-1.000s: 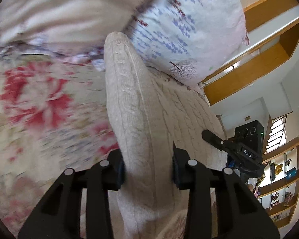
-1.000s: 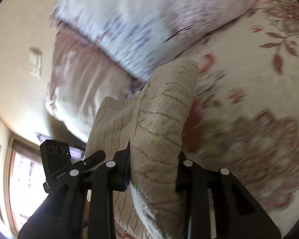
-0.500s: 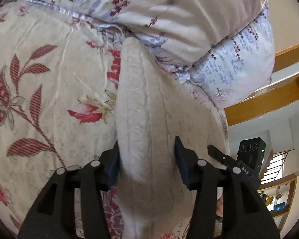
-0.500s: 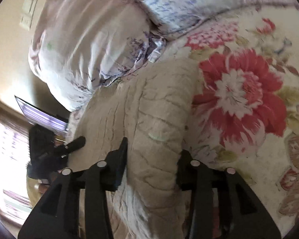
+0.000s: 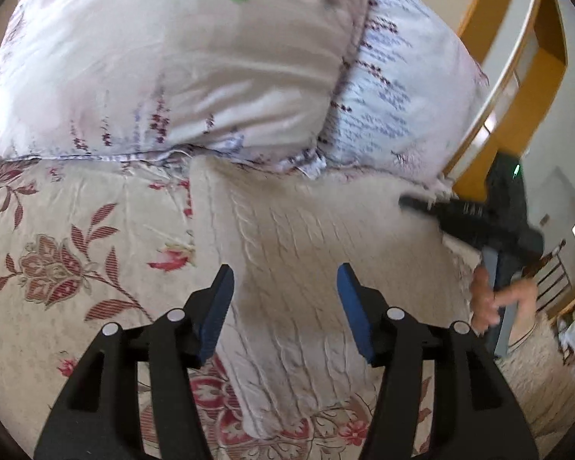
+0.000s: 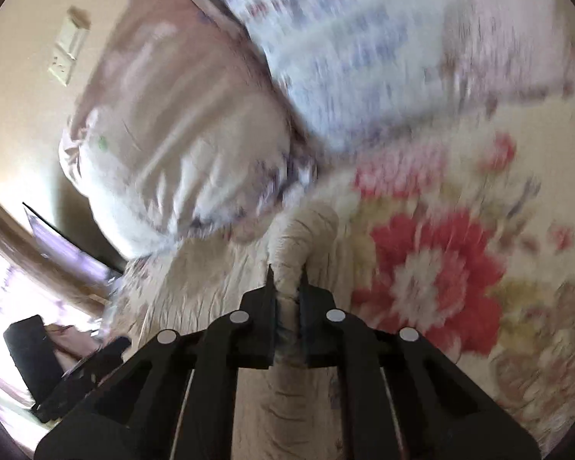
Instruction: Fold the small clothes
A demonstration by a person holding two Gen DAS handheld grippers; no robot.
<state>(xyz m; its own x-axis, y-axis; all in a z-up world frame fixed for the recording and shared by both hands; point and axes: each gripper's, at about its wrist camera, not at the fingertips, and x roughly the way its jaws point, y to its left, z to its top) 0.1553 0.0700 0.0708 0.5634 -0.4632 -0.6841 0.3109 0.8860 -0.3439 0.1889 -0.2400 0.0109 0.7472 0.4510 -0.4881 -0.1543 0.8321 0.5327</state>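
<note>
Garment: cream cable-knit sweater (image 5: 287, 268) lies flat on the floral bedspread (image 5: 76, 237), its far edge touching the pillows at 12 o'clock.
Left gripper (image 5: 285, 306): jaws opening, blue pads clear of the knit on both sides; the sweater lies between and under them.
Right gripper (image 6: 286, 287): jaws pinched narrow on a bunched fold of the sweater (image 6: 303, 237).
Pillows: pale floral pillow (image 5: 180, 65) and white blue-printed pillow (image 5: 402, 88) crowd the far edge.
Open room: bare bedspread from 7 to 10 o'clock in the left view.
Right hand (image 5: 487, 299): at 3 o'clock, blurred.
</note>
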